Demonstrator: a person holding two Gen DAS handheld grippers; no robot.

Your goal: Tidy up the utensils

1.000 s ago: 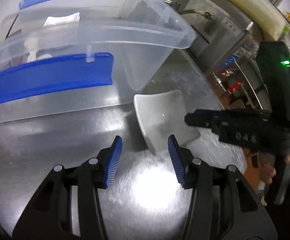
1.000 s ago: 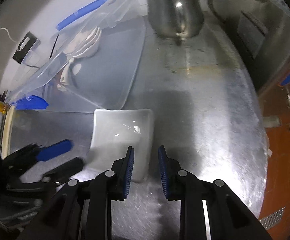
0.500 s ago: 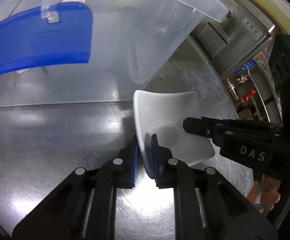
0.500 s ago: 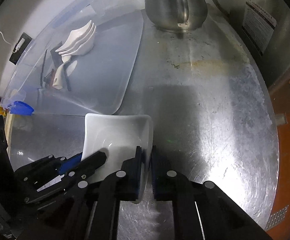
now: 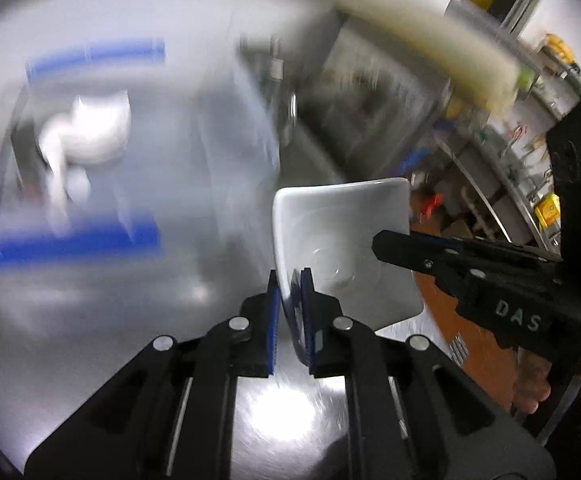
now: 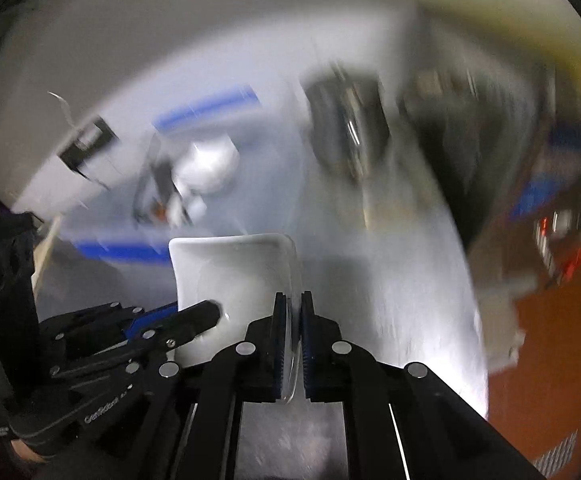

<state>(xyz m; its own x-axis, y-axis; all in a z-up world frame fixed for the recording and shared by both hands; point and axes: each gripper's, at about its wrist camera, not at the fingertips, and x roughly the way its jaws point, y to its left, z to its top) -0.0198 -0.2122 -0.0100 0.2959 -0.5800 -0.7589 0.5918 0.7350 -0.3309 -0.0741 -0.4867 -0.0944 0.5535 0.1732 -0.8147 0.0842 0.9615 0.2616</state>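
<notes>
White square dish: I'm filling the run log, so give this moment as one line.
left gripper: shut on white square dish | right gripper: shut on opposite rim | background: blurred

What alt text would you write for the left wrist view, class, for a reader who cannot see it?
The left gripper is clamped on one rim of a square white dish, with the right gripper gripping the opposite rim. Behind, motion-blurred, lies a clear plastic bin with blue latches holding white dishes.
</notes>
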